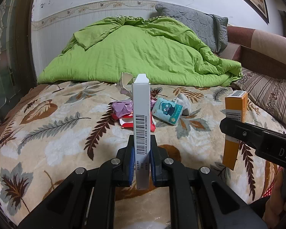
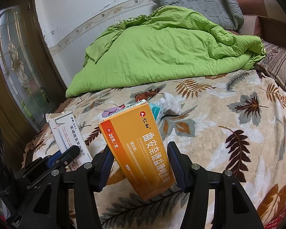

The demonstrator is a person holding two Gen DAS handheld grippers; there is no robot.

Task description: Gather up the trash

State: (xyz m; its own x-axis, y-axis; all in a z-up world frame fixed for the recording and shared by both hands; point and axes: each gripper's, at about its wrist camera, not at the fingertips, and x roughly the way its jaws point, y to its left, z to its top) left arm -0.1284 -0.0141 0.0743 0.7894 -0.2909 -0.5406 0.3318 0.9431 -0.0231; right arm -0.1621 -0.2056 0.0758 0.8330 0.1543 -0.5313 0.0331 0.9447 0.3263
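Observation:
My left gripper (image 1: 142, 160) is shut on a white medicine box (image 1: 141, 114) held upright above the bed; the box also shows in the right wrist view (image 2: 66, 135). My right gripper (image 2: 141, 164) is shut on an orange medicine box (image 2: 137, 145), tilted; the box also shows in the left wrist view (image 1: 233, 122). On the leaf-patterned blanket (image 1: 57, 133) lie a crumpled purple wrapper (image 1: 122, 107), a red and white packet (image 1: 126, 123), a teal tissue pack (image 1: 167, 111) and a crumpled white tissue (image 1: 184, 101), ahead of both grippers.
A green duvet (image 1: 143, 51) is heaped at the back of the bed with a grey pillow (image 1: 196, 24) behind it. A striped cushion (image 1: 272, 93) lies at right. A dark door with glass (image 2: 13, 72) stands at left.

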